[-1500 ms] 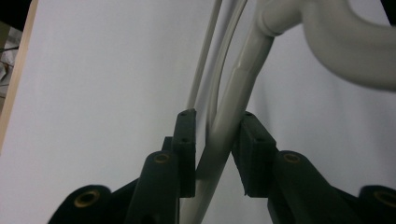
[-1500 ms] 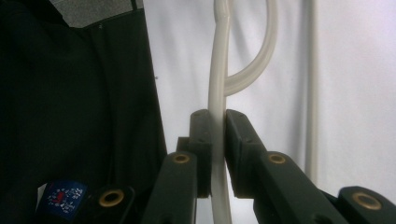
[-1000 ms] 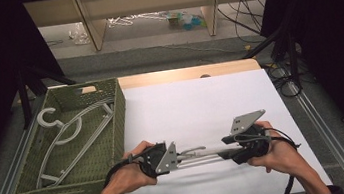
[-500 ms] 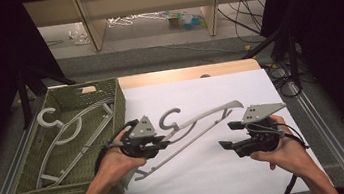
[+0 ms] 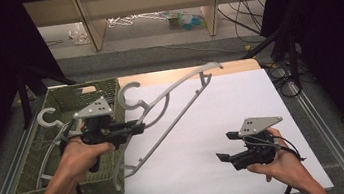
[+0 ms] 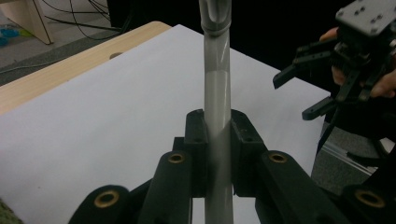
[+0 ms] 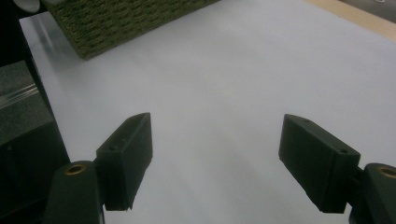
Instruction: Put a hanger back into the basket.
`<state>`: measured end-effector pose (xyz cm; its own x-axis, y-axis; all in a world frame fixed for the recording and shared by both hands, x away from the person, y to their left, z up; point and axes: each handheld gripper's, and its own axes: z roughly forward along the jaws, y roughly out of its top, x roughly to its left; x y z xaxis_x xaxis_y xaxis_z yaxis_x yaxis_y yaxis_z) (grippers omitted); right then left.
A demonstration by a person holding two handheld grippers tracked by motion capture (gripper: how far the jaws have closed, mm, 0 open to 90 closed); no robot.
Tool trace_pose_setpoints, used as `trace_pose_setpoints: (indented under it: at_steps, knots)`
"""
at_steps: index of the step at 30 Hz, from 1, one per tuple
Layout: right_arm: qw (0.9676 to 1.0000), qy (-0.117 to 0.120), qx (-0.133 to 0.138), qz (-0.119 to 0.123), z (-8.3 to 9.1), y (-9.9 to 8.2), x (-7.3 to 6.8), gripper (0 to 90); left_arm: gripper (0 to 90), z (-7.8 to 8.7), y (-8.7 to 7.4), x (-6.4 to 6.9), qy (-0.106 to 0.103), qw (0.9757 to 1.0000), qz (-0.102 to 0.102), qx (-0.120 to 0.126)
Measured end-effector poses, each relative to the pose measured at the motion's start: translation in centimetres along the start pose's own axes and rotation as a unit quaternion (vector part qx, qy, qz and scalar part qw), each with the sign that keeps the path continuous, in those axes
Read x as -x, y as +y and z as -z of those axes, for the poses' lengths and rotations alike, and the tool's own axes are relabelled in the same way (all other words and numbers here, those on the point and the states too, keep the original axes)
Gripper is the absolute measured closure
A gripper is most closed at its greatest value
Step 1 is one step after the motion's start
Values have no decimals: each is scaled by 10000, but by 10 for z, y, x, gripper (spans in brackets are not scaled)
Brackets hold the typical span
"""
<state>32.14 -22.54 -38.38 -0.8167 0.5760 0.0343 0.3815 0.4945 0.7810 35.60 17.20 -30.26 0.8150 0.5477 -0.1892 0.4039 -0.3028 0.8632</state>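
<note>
A grey plastic hanger (image 5: 164, 130) hangs tilted over the white sheet, its hook (image 5: 132, 94) near the basket's right wall. My left gripper (image 5: 138, 126) is shut on it beside the hook; in the left gripper view the jaws (image 6: 217, 135) clamp the grey bar (image 6: 218, 93). My right gripper (image 5: 224, 146) stays low at the front right, apart from the hanger. Its jaws have just been opening and stand wide with nothing between them (image 7: 217, 154). The left gripper view also catches the right gripper (image 6: 327, 84) at its far right.
An olive woven basket (image 5: 33, 165) stands at the left and holds another grey hanger (image 5: 46, 116); its corner (image 7: 116, 18) appears in the right gripper view. A white sheet (image 5: 241, 98) covers the wooden table (image 5: 241, 65). Cables (image 5: 283, 75) lie off the right edge.
My right gripper let go of the hanger and opened. My left gripper lifted the hanger and swung it up and left toward the basket.
</note>
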Motion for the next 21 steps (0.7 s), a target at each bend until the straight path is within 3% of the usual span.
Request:
trace_pose_setpoints:
  at_steps: [4,10,16,21]
  knots:
    - [10000,10,-17,-68,-1,-9,-2,253,792,17,11,-5,33,9997,165,161]
    - [9998,-3,-69,-184,0,-20,0,249,792,42,27,-13,258,9995,153,100]
    - [9997,-22,-79,-217,0,-25,1,246,792,62,27,-27,475,9984,278,100]
    - [9996,-16,-92,-273,-2,-27,1,226,792,78,17,-43,681,9969,389,103]
